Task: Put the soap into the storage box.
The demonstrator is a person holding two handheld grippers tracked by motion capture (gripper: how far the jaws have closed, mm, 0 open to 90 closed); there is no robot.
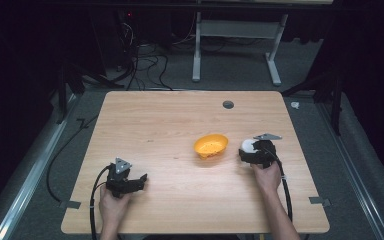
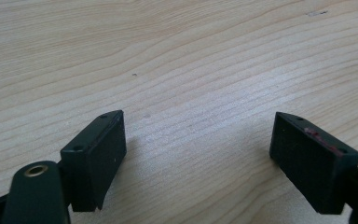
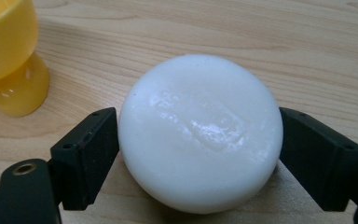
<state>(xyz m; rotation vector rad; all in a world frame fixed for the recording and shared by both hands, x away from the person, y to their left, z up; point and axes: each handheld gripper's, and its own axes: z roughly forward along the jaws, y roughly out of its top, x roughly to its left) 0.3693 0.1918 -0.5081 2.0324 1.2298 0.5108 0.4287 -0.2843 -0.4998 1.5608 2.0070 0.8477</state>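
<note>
Forearms enter the high view at 6 o'clock; the left gripper [image 1: 136,181] rests on the pale wood-grain table [image 1: 170,120], jaws wide. At 3 o'clock, the right gripper [image 1: 246,148] half hides a white soap bar [image 1: 248,145] beside an orange bowl [image 1: 210,145].

Left gripper view: matte black jaws spread over bare grain.

Right gripper view: jaws clamp the smooth round soap bar, its embossed lettering unreadable; the glossy bowl is cropped at 10 o'clock.
</note>
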